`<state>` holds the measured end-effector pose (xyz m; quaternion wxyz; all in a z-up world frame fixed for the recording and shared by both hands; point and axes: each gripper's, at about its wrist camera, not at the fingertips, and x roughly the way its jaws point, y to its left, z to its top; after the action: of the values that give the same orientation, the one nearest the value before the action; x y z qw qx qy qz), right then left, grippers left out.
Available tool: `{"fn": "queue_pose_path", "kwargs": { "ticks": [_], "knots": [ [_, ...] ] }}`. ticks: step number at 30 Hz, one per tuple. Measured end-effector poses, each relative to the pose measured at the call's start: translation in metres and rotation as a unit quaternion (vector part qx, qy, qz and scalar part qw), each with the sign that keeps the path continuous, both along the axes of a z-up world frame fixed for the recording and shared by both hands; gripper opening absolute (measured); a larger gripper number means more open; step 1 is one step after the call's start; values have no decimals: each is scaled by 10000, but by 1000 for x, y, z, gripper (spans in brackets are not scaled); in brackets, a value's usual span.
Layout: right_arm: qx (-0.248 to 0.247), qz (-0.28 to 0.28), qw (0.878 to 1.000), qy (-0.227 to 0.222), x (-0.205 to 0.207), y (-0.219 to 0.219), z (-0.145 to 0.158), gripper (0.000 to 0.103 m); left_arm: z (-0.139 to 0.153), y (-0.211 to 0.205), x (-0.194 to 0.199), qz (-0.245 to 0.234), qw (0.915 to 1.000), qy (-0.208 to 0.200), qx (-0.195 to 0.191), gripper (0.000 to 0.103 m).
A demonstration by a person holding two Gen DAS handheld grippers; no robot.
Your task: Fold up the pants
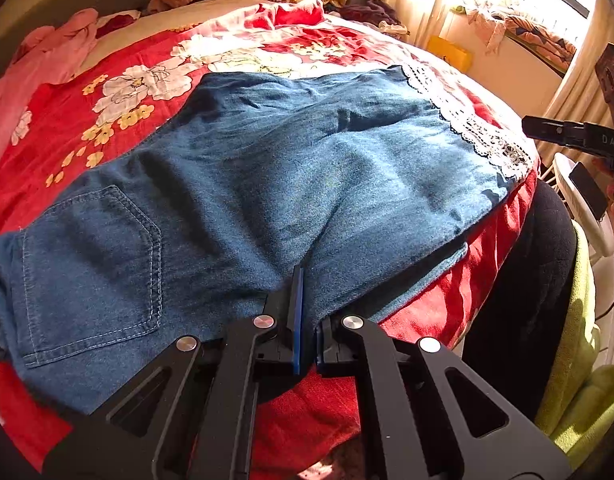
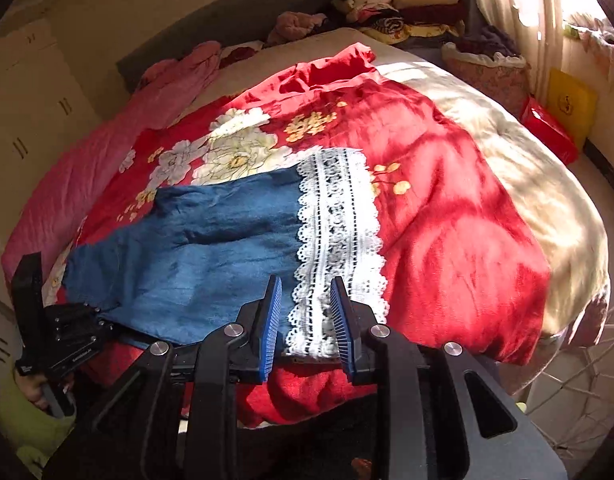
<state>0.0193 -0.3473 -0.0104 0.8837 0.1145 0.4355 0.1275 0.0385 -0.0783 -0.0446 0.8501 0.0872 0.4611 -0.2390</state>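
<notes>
Well, only container visible is a basket (image 2: 487, 72) beside the bed w/ dark clothes piled in it; the denim pants (image 1: 247, 168) lie flat on the red floral blanket (image 1: 67, 120), lace hem (image 2: 339, 240) toward the bed's near edge. Left gripper (image 1: 307, 320) has its fingers pinched together on the pants' near edge, approx. at the crotch. Right gripper (image 2: 307, 320) has fingers apart, straddling the lace hem w/o gripping it.

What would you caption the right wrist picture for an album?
Open right gripper poised over the white lace hem of denim pants on a red floral blanket.
</notes>
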Motion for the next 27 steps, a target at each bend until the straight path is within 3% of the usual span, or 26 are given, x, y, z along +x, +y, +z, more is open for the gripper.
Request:
{"fn": "queue_pose_path", "kwargs": {
  "ticks": [4, 7, 9, 13, 17, 23, 27],
  "knots": [
    [-587, -77, 9956, 730, 14, 8, -43, 25, -7, 3, -3, -33, 9999, 115, 82, 0],
    [-624, 104, 9955, 712, 13, 8, -48, 26, -9, 4, -7, -75, 9996, 154, 233, 2],
    [-403, 203, 9968, 663, 11, 5, -40, 32, -3, 4, -12, -131, 9995, 110, 271, 3],
    [-80, 40, 9998, 199, 16, -14, -9, 46, 20, 14, -16, -138, 9999, 25, 76, 21],
    [-12, -170, 9998, -58, 45, -35, 12, 50, 49, 30, -1, 154, 9995, -267, -63, 41],
    [136, -253, 9996, 67, 109, -52, 1, 55, 85, 47, 36, 533, 9966, -544, -310, 53],
    [90, -131, 9995, 286, 145, -49, -17, 55, 86, 49, 69, 732, 9946, -450, -587, 56]
  ]
}}
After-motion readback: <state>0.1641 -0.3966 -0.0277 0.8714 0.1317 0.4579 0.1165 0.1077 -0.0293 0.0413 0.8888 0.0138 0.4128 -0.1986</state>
